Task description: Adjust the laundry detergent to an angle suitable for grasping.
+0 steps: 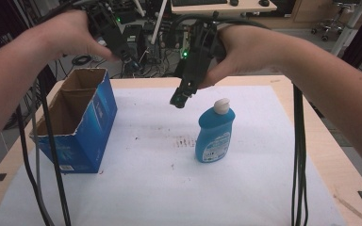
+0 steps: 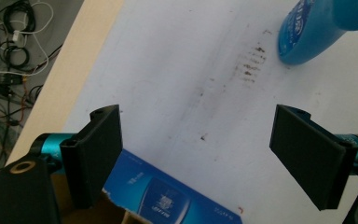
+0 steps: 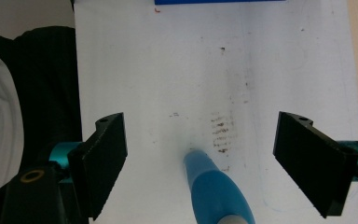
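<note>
A blue bottle (image 1: 214, 135) with a white cap stands upright on the white sheet, right of centre. An open blue cardboard box (image 1: 78, 123) stands at the left. My right gripper (image 1: 179, 100) hangs tilted just above and left of the bottle's cap. In the right gripper view it (image 3: 209, 162) is open, and the bottle (image 3: 216, 193) rises between its jaws from below. My left gripper (image 1: 131, 60) is held high behind the box. In the left gripper view it (image 2: 200, 154) is open and holds nothing; the box's rim (image 2: 168, 198) is beneath it and the bottle (image 2: 321, 28) lies far off.
A white paper sheet (image 1: 160, 188) covers the wooden table (image 1: 332, 155), with brown smudges (image 1: 184, 141) left of the bottle. Black cables (image 1: 299, 160) hang down at both sides. Cluttered wires and equipment (image 1: 155, 52) lie beyond the far edge.
</note>
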A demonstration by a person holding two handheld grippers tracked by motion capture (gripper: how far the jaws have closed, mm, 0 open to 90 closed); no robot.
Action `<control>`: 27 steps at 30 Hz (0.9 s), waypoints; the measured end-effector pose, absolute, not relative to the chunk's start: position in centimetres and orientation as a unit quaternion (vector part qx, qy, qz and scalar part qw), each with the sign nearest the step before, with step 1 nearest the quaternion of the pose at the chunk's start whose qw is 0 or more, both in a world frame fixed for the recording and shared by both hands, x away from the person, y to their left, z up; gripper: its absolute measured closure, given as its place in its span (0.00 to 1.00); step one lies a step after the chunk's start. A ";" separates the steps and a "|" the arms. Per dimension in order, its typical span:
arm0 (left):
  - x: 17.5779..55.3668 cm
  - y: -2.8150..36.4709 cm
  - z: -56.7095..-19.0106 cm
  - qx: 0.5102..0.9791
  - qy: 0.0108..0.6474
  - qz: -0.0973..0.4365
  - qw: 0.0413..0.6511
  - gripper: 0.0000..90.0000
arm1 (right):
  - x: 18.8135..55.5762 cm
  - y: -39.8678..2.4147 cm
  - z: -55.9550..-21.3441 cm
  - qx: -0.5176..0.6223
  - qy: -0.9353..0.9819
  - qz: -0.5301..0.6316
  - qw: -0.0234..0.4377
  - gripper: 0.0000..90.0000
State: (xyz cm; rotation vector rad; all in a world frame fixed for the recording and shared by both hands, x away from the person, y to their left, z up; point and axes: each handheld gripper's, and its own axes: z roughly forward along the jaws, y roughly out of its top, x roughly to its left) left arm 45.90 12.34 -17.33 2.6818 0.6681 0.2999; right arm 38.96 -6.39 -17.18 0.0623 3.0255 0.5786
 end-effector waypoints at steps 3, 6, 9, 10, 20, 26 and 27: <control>45.2 11.9 -18.9 0.948 0.230 0.105 0.193 0.19 | 38.9 -6.5 -16.6 0.022 0.981 0.191 0.034 0.19; 44.7 11.6 -19.9 0.946 0.229 0.102 0.206 0.19 | 38.9 -6.5 -16.4 0.018 0.981 0.192 0.032 0.19; 44.0 11.1 -21.7 0.945 0.222 0.095 0.219 0.19 | 38.8 -6.5 -16.1 0.019 0.981 0.193 0.033 0.19; 43.8 11.0 -22.5 0.945 0.218 0.094 0.227 0.19 | 38.8 -6.5 -16.1 0.015 0.980 0.194 0.032 0.19; 42.3 9.9 -27.3 0.939 0.209 0.065 0.266 0.19 | 38.5 -6.8 -15.2 0.016 0.979 0.200 0.031 0.19; 41.7 8.9 -28.6 0.935 0.193 0.064 0.289 0.19 | 38.4 -6.8 -14.4 0.016 0.978 0.204 0.030 0.19; 41.7 8.9 -28.6 0.935 0.193 0.064 0.289 0.19 | 38.4 -6.8 -14.2 0.014 0.978 0.205 0.032 0.19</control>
